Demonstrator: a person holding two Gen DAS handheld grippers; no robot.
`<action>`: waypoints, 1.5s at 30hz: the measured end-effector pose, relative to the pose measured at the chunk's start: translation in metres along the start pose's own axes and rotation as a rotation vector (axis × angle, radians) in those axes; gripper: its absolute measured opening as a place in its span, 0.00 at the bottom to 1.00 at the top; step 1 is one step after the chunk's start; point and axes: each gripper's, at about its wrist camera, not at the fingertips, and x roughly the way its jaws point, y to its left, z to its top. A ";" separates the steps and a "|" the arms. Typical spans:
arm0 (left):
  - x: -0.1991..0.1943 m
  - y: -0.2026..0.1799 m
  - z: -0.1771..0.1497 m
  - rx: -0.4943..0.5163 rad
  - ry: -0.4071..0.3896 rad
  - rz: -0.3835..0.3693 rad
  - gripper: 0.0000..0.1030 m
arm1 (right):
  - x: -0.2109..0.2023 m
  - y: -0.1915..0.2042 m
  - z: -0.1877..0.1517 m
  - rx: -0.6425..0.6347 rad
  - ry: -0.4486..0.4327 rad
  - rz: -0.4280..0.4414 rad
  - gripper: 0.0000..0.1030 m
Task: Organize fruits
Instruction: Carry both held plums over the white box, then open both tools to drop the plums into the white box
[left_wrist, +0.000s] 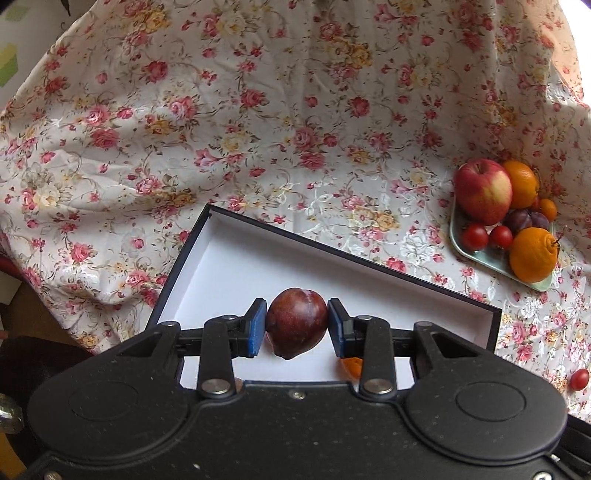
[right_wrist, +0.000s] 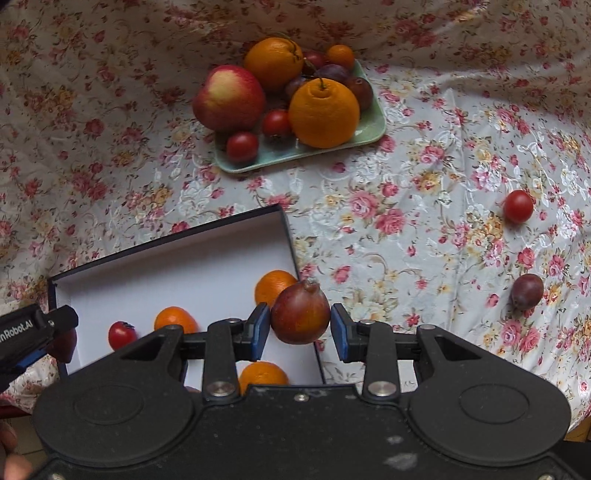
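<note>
While the left tool (left_wrist: 296, 324) grips a plum (left_wrist: 296, 322) over the box (left_wrist: 236, 254), the right tool (right_wrist: 300, 326) clamps another plum (right_wrist: 300, 317) above the box's right edge.

Left tongs (left_wrist: 296, 325) and right tongs (right_wrist: 300, 326) each clamped on a plum.

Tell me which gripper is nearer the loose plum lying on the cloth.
Right. The right gripper, shut on its own plum, is at the box's right edge, the loose plum to its right. The left gripper is over the box's far-left side.
</note>
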 end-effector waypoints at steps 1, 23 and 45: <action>0.001 0.003 0.000 -0.003 0.005 -0.003 0.43 | 0.000 0.005 0.000 -0.007 -0.002 0.000 0.35; 0.033 0.034 -0.003 -0.025 0.233 -0.107 0.44 | 0.010 0.057 -0.003 -0.106 0.044 -0.025 0.36; 0.041 0.019 -0.013 0.032 0.322 -0.102 0.44 | 0.025 0.041 -0.015 -0.123 0.131 -0.090 0.36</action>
